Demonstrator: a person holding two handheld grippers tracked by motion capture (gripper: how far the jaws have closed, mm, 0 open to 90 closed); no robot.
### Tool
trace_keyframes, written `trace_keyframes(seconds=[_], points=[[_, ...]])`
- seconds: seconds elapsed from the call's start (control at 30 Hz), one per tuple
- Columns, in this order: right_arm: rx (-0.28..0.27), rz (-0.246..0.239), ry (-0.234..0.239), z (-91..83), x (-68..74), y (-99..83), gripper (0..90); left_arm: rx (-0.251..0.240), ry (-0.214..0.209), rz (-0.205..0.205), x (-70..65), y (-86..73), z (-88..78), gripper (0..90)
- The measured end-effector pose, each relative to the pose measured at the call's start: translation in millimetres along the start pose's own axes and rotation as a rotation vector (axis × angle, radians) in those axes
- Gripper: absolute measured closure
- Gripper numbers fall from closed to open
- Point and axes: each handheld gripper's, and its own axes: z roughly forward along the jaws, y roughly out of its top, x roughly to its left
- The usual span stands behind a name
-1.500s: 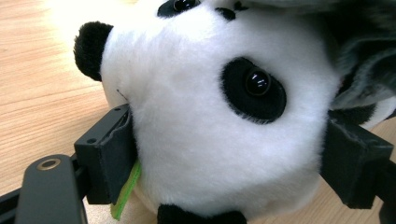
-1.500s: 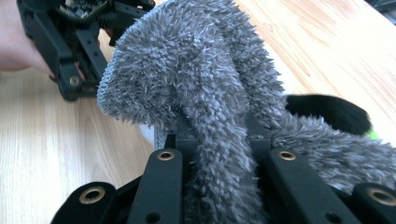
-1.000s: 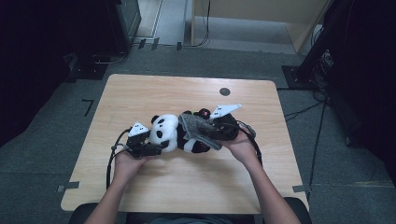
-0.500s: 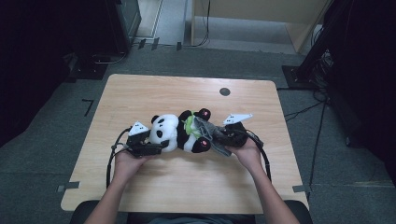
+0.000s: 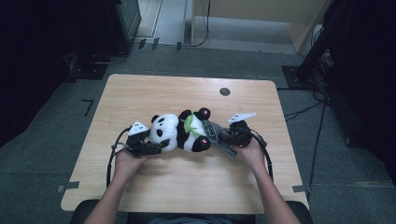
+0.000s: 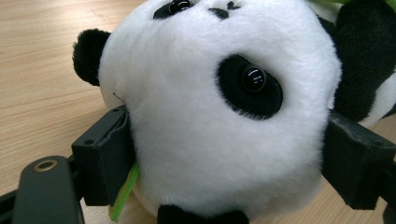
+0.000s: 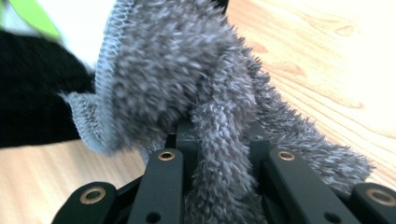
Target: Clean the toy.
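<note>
While my left gripper (image 5: pixel 152 148) keeps the panda's head (image 6: pixel 210 116) clamped between its wide-set jaws, the change is all on the other side: my right gripper (image 5: pixel 223 140) has come down from above the toy to table height just beside the panda's feet (image 5: pixel 201 142). Its jaws are pinched tight on a grey fuzzy cloth (image 7: pixel 187 93), which bunches up between the black links in the right gripper view.

A second ago that cloth was draped higher, across the panda's (image 5: pixel 180 131) belly; now it trails off the foot end, between the panda and my right hand (image 5: pixel 250 151). The panda itself has not shifted: it lies on its side near the middle of the wooden table (image 5: pixel 140 93), head toward my left hand (image 5: pixel 126 161).

I read this as the cloth being drawn off or down along the toy, with the head held as an anchor. The next pull should go away from the panda's feet, since the grip on the head looks soft.
</note>
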Motion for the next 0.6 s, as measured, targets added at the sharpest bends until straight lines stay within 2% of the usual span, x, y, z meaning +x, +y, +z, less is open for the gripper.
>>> trace_keyframes(seconds=[0.03,0.3,0.47,0.6], points=[[-0.011,0.016,0.005,-3.2,-0.4,0.7,75.5,0.000,0.000,-0.001,-0.1,0.0,0.0,13.7],[-0.083,-0.001,0.004,-32.9,10.6,12.0,75.6,0.005,0.006,0.010,-1.4,-0.1,-0.3,13.7],[-0.125,-0.053,-0.004,-50.2,25.9,22.9,75.6,0.006,0.012,0.014,-2.6,-0.1,-0.5,13.7],[-0.181,-0.092,0.029,-62.5,42.1,34.3,75.6,0.006,0.024,0.029,-5.3,-0.2,-0.6,13.7]])
